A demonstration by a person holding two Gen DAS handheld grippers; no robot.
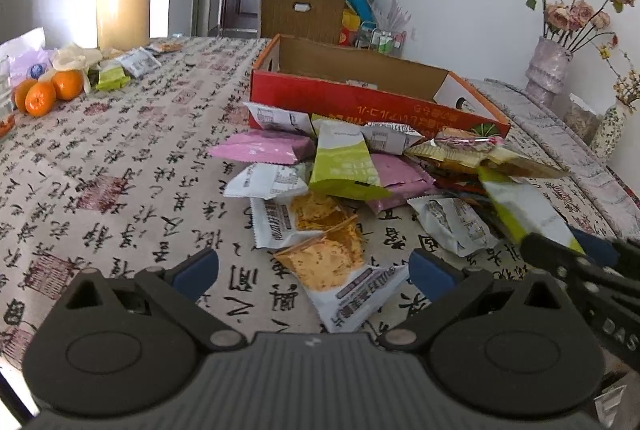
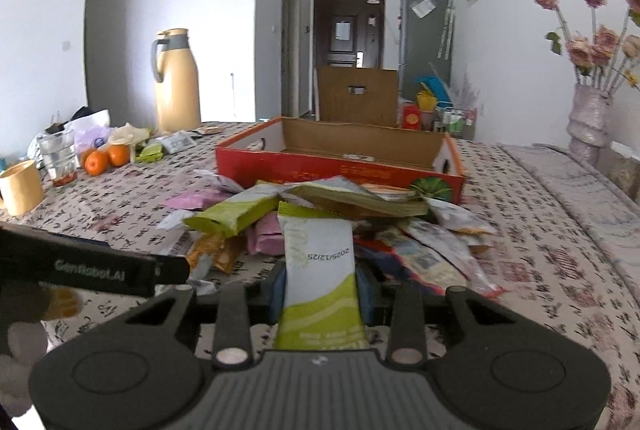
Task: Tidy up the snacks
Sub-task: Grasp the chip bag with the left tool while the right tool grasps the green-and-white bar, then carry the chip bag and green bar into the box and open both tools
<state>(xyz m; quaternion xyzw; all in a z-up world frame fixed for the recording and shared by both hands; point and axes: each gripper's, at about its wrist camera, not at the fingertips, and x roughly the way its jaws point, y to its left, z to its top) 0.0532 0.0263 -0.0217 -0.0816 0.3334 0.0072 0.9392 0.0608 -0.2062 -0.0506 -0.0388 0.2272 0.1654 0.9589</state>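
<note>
My right gripper [image 2: 320, 290] points slightly downward toward the heap of snacks [image 1: 360, 170], raised a little above the tablecloth [image 1: 120, 170]. Its blue pads are pressed on both sides of a white and green packet [image 2: 318, 270], which stands up between them with a printed date showing; from my left camera the same packet [image 1: 524, 206] sticks out of that gripper [image 1: 560, 250] at the right edge. My left gripper [image 1: 314, 268] tilts down more steeply over the near side of the heap, its jaws wide apart with nothing gripped; an orange cracker packet [image 1: 324, 258] lies on the cloth below the gap.

The red cardboard box [image 1: 360, 98] sits just behind the heap, open on top. I can make out only one small packet [image 2: 356, 157] on its floor by the far wall; the rest of the inside looks bare cardboard. The other snacks, pink, green, white and orange, are piled loosely against the box's front wall.
</note>
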